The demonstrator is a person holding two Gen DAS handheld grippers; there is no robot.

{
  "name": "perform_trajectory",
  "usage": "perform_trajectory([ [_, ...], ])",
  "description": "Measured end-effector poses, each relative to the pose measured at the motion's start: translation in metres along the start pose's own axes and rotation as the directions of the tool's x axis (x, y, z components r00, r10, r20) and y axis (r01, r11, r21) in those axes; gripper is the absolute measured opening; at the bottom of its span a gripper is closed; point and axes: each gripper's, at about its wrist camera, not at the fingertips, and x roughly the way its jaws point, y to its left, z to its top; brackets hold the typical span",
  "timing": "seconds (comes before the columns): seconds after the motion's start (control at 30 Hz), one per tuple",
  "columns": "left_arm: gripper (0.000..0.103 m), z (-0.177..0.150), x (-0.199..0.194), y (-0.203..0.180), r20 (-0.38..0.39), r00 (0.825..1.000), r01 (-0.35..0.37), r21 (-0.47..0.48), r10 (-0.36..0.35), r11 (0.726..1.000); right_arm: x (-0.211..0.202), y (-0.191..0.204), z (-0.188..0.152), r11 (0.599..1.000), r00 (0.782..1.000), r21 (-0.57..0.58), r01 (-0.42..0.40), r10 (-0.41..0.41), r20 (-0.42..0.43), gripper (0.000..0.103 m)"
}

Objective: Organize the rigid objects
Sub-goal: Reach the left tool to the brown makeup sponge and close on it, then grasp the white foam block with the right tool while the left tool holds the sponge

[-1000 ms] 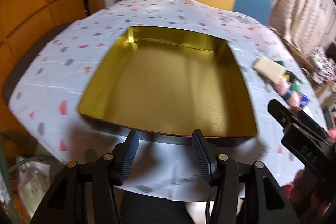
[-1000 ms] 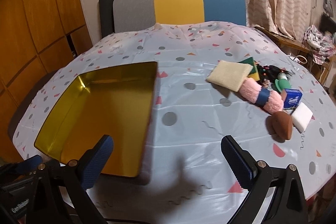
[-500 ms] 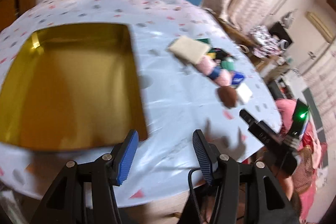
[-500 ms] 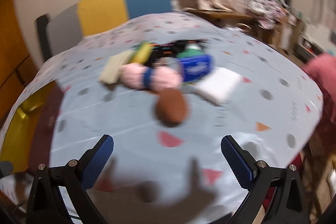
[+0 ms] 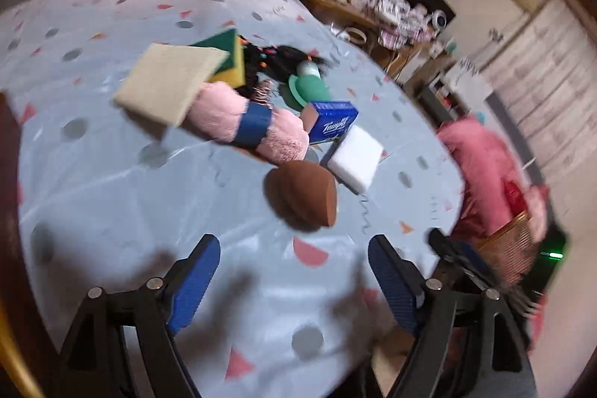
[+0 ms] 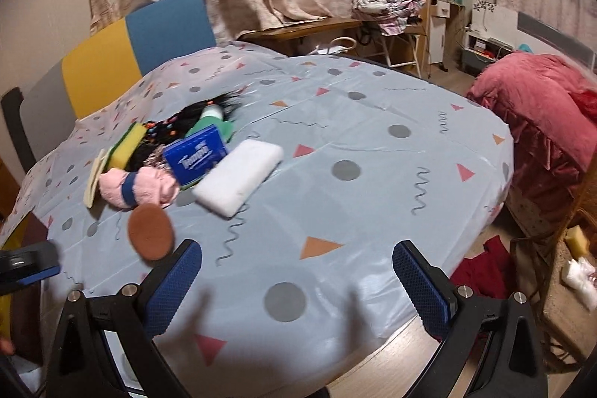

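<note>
a: how is the left hand-held gripper seen?
b: its jaws are spread wide above the near part of the tabletop; they have just been opening, and nothing is found between them. the brown egg-shaped sponge is seen just beyond the blue pads.

a: and the right hand-held gripper?
b: it is also held wide apart and empty, over the patterned cloth near the table's edge. the same brown sponge is seen just beyond its left pad, not touched.

a: where are the things to be organised?
b: they are bunched in one cluster on the tabletop, farther off than both grippers. a white block lies just right of the brown sponge. a blue tissue pack is placed behind it, touching a rolled pink towel with a blue band. a beige pad is leaned over the towel's left end, and a yellow-and-green sponge is tucked behind that. a green bottle and a tangle of black hair ties are seen at the far side of the pile.

a: anything else?
b: a gold edge is glimpsed at the far left of the left view, though what it belongs to cannot be told. a chair in grey, yellow and blue is set at the far side, and a pink bundle is seen to the right, off the tabletop.
</note>
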Motion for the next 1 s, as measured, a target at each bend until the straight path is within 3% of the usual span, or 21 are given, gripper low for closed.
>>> perform_trajectory([
  [0.17, 0.089, 0.015, 0.041, -0.023, 0.007, 1.0, -0.007, 0.059, 0.006, 0.998, 0.002, -0.013, 0.004, 1.0, 1.0, 0.026, 0.0, -0.001, 0.008, 0.103],
  [0.3, 0.092, 0.023, 0.059, -0.035, 0.059, 0.996, -0.073, 0.145, 0.065, 0.987, 0.004, -0.02, 0.004, 0.999, 1.0, 0.048, -0.004, 0.004, 0.002, 0.103],
  [0.47, 0.091, 0.029, 0.079, -0.027, 0.045, 0.989, -0.146, 0.14, 0.141, 0.979, 0.009, -0.022, 0.002, 0.999, 1.0, 0.049, -0.012, 0.013, -0.011, 0.103],
  [0.53, 0.084, 0.031, 0.088, -0.024, 0.026, 0.985, -0.173, 0.146, 0.171, 0.974, 0.011, -0.021, 0.001, 0.999, 1.0, 0.045, -0.012, 0.013, -0.013, 0.103],
  [0.57, 0.068, 0.031, 0.092, -0.022, 0.007, 0.988, -0.153, 0.145, 0.153, 0.978, 0.012, -0.02, 0.002, 0.999, 1.0, 0.041, -0.008, 0.009, -0.013, 0.103],
  [0.6, 0.057, 0.029, 0.095, -0.018, -0.011, 0.996, -0.085, 0.13, 0.087, 0.988, 0.013, -0.018, 0.002, 0.999, 1.0, 0.034, -0.001, 0.002, -0.014, 0.103],
  [0.67, 0.048, 0.025, 0.096, -0.011, -0.033, 0.999, -0.001, 0.083, 0.004, 0.997, 0.015, -0.016, 0.004, 1.0, 1.0, 0.029, -0.004, 0.005, -0.016, 0.103],
  [0.8, 0.043, 0.015, 0.087, -0.004, -0.024, 0.999, 0.032, 0.066, -0.03, 0.997, 0.022, -0.007, 0.015, 0.999, 0.999, 0.026, -0.048, 0.048, -0.015, 0.103],
  [1.0, 0.041, -0.008, 0.048, 0.005, 0.031, 0.999, 0.013, 0.043, -0.014, 0.999, 0.047, 0.015, 0.03, 0.996, 0.996, 0.051, -0.07, 0.073, -0.059, 0.103],
])
